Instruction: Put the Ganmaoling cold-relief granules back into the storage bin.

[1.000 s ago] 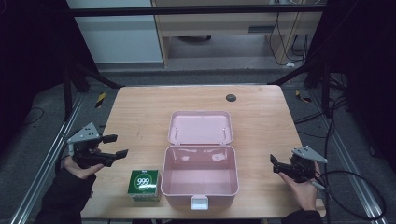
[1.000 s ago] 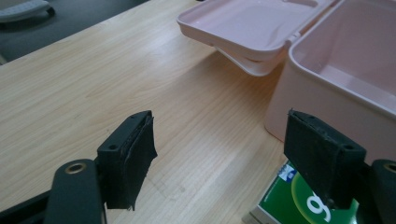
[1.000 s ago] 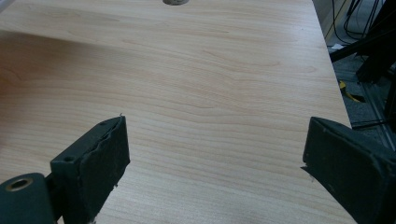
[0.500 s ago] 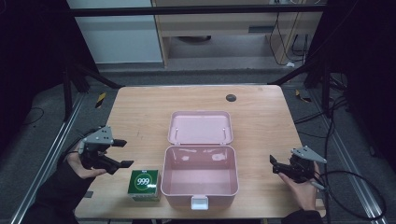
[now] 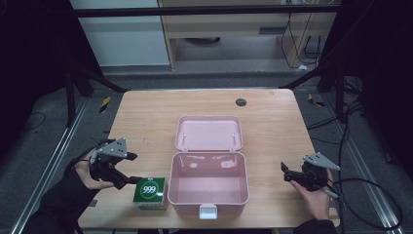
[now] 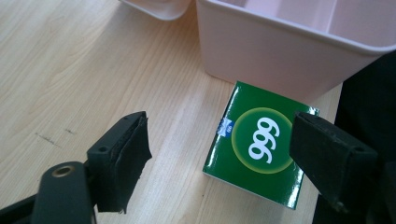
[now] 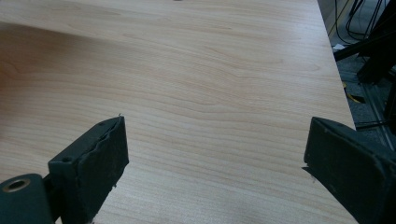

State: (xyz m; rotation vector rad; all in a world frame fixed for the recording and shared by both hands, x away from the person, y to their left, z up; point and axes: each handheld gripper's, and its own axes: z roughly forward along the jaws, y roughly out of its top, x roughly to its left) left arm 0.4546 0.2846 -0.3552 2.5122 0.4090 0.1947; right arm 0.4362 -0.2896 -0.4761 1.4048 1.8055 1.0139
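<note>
- The green box (image 5: pixel 151 193) marked 999 lies flat on the counter (image 5: pixel 146 122), printed face up, near the front edge and just beside the left wall of the open pink case (image 5: pixel 208 187); from the left gripper view I can't tell if box and wall touch.
- My left hand-held gripper (image 5: pixel 132 168) is lined up on that box, jaws apart and just now opening wider, with nothing pressed between the pads. In the left gripper view the box (image 6: pixel 261 149) sits ahead, between the two black jaws but over toward the right-hand one.
- I judge this to be the approach to a pick-up: the jaws are set wider than the box so they can drop over its two long sides.
- The case stands with its lid (image 5: pixel 208 132) thrown back flat behind it, the tub bare inside. That looks like the place for the box, a short lift up and over the wall.
- Tight spot: the case wall (image 6: pixel 280 51) crowds the box's far side, so the jaw on that side has little room. The near-left side is bare wood, free for sliding in.
- My right hand-held gripper (image 5: pixel 299 174) rests well apart at the counter's right edge, jaws wide and holding nothing, with plain wood (image 7: pixel 210 93) ahead of it. It keeps out of the way there, leaving the case's right side free.
- The counter's front edge is close below the box, so no dragging it toward me.
</note>
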